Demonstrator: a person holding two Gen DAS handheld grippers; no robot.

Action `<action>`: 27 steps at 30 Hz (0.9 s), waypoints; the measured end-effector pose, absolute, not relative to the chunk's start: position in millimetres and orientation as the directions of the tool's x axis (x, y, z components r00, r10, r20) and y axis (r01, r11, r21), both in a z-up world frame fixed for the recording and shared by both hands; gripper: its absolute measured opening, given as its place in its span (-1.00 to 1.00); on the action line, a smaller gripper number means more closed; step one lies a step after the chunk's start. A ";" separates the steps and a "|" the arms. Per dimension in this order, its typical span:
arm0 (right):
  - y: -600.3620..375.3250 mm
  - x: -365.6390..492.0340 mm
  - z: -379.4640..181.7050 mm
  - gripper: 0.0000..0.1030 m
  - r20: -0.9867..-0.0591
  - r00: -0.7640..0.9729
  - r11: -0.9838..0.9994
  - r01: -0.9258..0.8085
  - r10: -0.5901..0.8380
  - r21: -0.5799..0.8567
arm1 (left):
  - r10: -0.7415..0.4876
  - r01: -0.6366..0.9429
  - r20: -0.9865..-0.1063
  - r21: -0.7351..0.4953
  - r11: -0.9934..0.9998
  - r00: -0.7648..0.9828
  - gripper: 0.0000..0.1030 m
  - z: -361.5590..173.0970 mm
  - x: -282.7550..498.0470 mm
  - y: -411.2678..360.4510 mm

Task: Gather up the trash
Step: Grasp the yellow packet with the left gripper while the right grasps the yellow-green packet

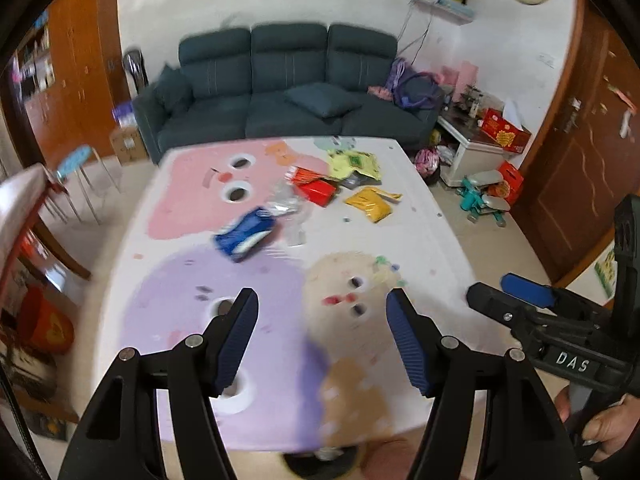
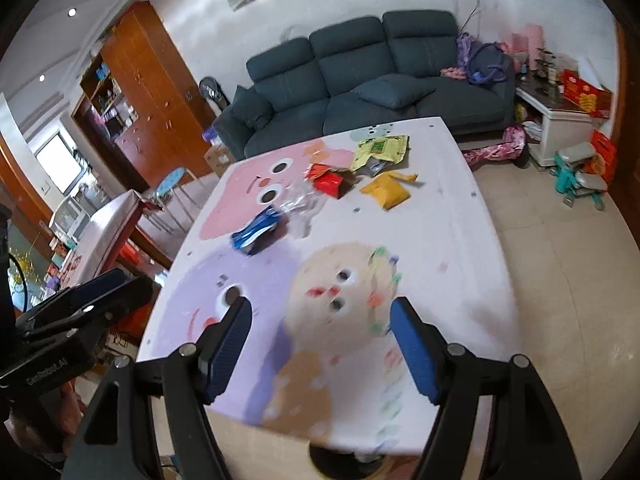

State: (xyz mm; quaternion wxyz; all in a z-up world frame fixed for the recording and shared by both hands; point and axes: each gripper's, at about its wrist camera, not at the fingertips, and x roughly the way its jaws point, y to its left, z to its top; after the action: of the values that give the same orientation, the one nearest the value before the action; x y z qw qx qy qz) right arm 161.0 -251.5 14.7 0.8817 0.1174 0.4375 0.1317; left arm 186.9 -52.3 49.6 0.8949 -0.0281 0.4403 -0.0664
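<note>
Both grippers hang over the near end of the worktop (image 1: 432, 216), with nothing collected yet by the look of it. Farthest left among the litter lies a crumpled blue wrapper (image 1: 245, 237), about mid-worktop on the edge of the pink cartoon face. Just right of it sits a clear crinkled plastic bag (image 1: 289, 205), then a red packet (image 1: 316, 189), a pale yellow-green packet (image 1: 355, 163) behind it near the far edge, and an orange-yellow pouch (image 1: 371, 204) off to the right, all well ahead of the tools.

The left gripper (image 1: 322, 334) has its jaws spread with nothing between them; the right gripper (image 2: 320, 340) is likewise spread and empty.

As I see it, the step in hand is the approach. The blue wrapper is the nearest piece, so I'd take it first: come down at a slant, straddle a raised fold rather than the flat film, and close before lifting.
</note>
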 end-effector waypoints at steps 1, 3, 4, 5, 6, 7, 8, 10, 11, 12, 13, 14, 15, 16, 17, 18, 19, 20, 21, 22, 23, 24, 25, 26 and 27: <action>-258.8 172.7 14.4 0.40 -0.743 0.575 0.936 -0.138 0.342 0.324 | -0.146 0.088 -0.793 -0.117 0.989 0.591 0.26 46.5 201.3 -61.6; -278.1 203.0 12.6 0.40 -0.746 0.561 0.932 -0.161 0.358 0.325 | -0.141 0.073 -0.809 -0.121 0.990 0.571 0.26 38.7 233.6 -83.1; -290.0 222.5 10.1 0.40 -0.753 0.553 0.933 -0.170 0.356 0.316 | -0.132 0.060 -0.818 -0.119 0.991 0.559 0.26 32.6 254.0 -96.2; -298.3 235.5 7.3 0.40 -0.758 0.547 0.934 -0.176 0.357 0.313 | -0.128 0.050 -0.824 -0.120 0.992 0.552 0.26 28.3 266.6 -103.1; -308.0 251.2 4.3 0.40 -0.762 0.541 0.934 -0.180 0.357 0.310 | -0.125 0.037 -0.831 -0.125 0.991 0.541 0.26 22.7 283.9 -111.6; -318.1 266.8 0.9 0.38 -0.765 0.539 0.935 -0.178 0.353 0.306 | -0.126 0.022 -0.838 -0.135 0.991 0.531 0.26 16.2 301.2 -119.4; -324.9 277.5 -1.8 0.35 -0.766 0.538 0.935 -0.178 0.352 0.305 | -0.125 0.002 -0.845 -0.145 0.989 0.520 0.26 9.9 318.7 -126.2; -343.3 308.7 -11.3 0.23 -0.769 0.528 0.932 -0.178 0.361 0.315 | -0.129 -0.031 -0.854 -0.167 0.986 0.505 0.26 -1.8 347.3 -134.6; -350.0 320.9 -16.3 0.23 -0.769 0.527 0.932 -0.174 0.361 0.318 | -0.130 -0.046 -0.858 -0.175 0.983 0.498 0.26 -7.4 362.0 -139.4; -355.0 329.7 -19.9 0.19 -0.769 0.528 0.932 -0.171 0.361 0.320 | -0.129 -0.067 -0.863 -0.185 0.981 0.489 0.26 -15.1 379.8 -144.7; -361.4 342.7 -26.2 0.09 -0.771 0.526 0.932 -0.166 0.359 0.321 | -0.131 -0.080 -0.865 -0.193 0.978 0.485 0.26 -20.4 390.6 -146.5; -365.4 350.5 -29.8 0.03 -0.772 0.526 0.933 -0.161 0.357 0.322 | -0.130 -0.102 -0.870 -0.202 0.974 0.476 0.26 -28.5 405.6 -150.7; -369.5 359.3 -34.8 0.00 -0.773 0.525 0.933 -0.153 0.356 0.325 | -0.130 -0.115 -0.874 -0.206 0.972 0.468 0.26 -33.4 415.7 -154.4; -374.1 368.8 -40.4 -0.01 -0.776 0.521 0.933 -0.143 0.356 0.331 | -0.133 -0.131 -0.880 -0.215 0.968 0.456 0.26 -41.8 428.0 -158.1; -378.8 378.5 -46.1 -0.01 -0.779 0.516 0.931 -0.132 0.357 0.340 | -0.134 -0.148 -0.886 -0.220 0.964 0.444 0.26 -50.0 437.3 -160.9; -381.3 385.6 -50.6 -0.01 -0.780 0.512 0.930 -0.124 0.359 0.347 | -0.133 -0.165 -0.893 -0.223 0.961 0.430 0.26 -58.2 446.2 -164.7; -384.4 392.8 -55.3 0.00 -0.783 0.507 0.929 -0.117 0.361 0.352 | -0.135 -0.181 -0.899 -0.227 0.957 0.417 0.26 -67.2 455.2 -168.0; -386.7 399.5 -60.8 0.00 -0.785 0.504 0.928 -0.112 0.360 0.354 | -0.133 -0.195 -0.904 -0.228 0.954 0.406 0.26 -75.6 462.6 -171.0; -389.3 405.7 -65.5 0.00 -0.788 0.499 0.929 -0.107 0.359 0.355 | -0.125 -0.215 -0.914 -0.221 0.951 0.387 0.26 -86.9 470.9 -175.6; -391.4 410.0 -69.0 0.00 -0.790 0.496 0.928 -0.105 0.360 0.357 | -0.122 -0.230 -0.920 -0.219 0.948 0.372 0.26 -94.5 475.9 -177.7; -394.4 415.1 -73.3 0.00 -0.792 0.492 0.927 -0.101 0.363 0.362 | -0.126 -0.243 -0.925 -0.222 0.944 0.358 0.26 -101.9 479.9 -178.6; -396.3 418.4 -75.8 0.00 -0.793 0.489 0.926 -0.100 0.365 0.365 | -0.125 -0.260 -0.931 -0.223 0.940 0.344 0.26 -109.9 484.2 -180.4; -398.4 421.4 -78.9 -0.01 -0.794 0.486 0.926 -0.098 0.365 0.366 | -0.122 -0.286 -0.938 -0.221 0.933 0.325 0.26 -119.1 490.3 -182.7; -400.7 423.9 -82.1 0.00 -0.796 0.483 0.925 -0.096 0.365 0.367 | -0.123 -0.299 -0.940 -0.223 0.928 0.318 0.26 -124.0 492.5 -183.3; -402.8 425.7 -85.4 0.00 -0.798 0.479 0.925 -0.092 0.367 0.369 | -0.118 -0.324 -0.945 -0.220 0.920 0.306 0.26 -131.6 496.4 -184.0</action>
State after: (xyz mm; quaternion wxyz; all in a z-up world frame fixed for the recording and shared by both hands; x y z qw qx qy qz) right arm 425.7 -402.8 -85.4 0.8486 0.1392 0.4921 0.1352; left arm 496.4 -184.0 -131.6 0.7858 -0.1888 0.5853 0.0655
